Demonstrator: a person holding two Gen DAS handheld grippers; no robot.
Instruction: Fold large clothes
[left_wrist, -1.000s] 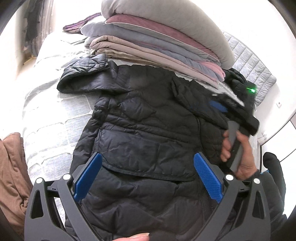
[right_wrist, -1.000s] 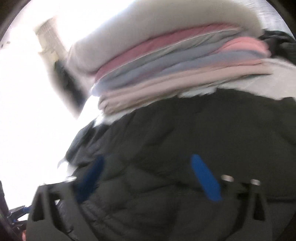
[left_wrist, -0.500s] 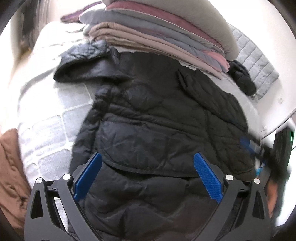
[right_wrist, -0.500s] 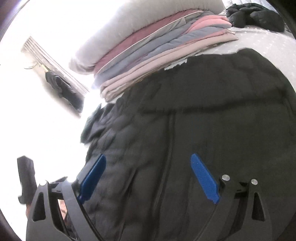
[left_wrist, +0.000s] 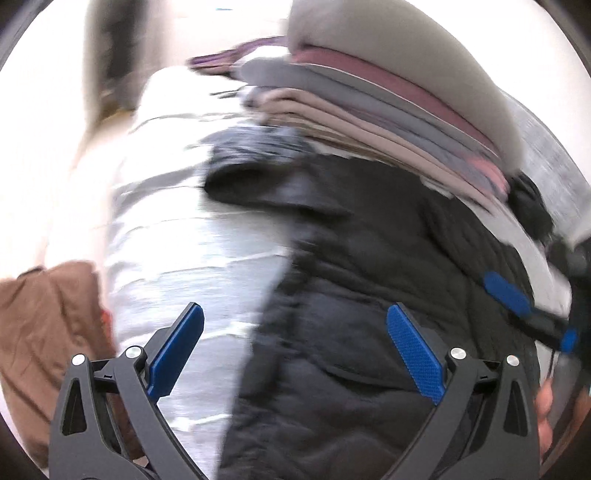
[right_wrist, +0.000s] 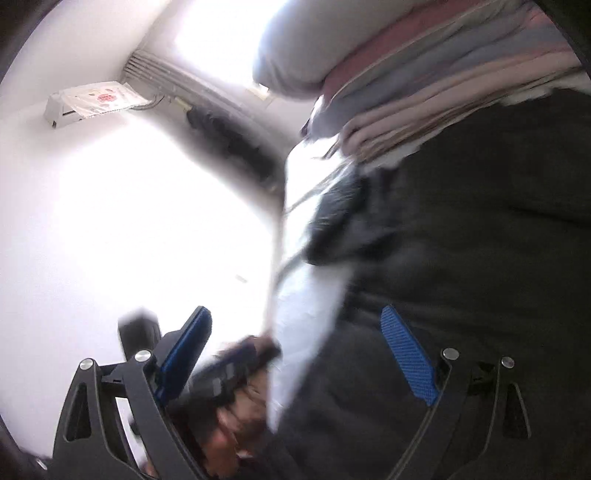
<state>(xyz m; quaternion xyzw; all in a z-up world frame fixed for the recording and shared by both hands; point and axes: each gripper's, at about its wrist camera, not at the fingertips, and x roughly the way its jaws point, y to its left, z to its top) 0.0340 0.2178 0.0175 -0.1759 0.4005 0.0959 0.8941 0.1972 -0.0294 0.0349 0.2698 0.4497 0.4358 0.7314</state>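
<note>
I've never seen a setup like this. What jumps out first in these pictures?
A big black quilted jacket lies spread across the pale bedcover. Behind it, at the far end, rises a tall stack of folded bedding in grey, pink and beige. In the foreground the blue-padded left hand-held gripper stands wide open and empty over the jacket's left edge.
</note>
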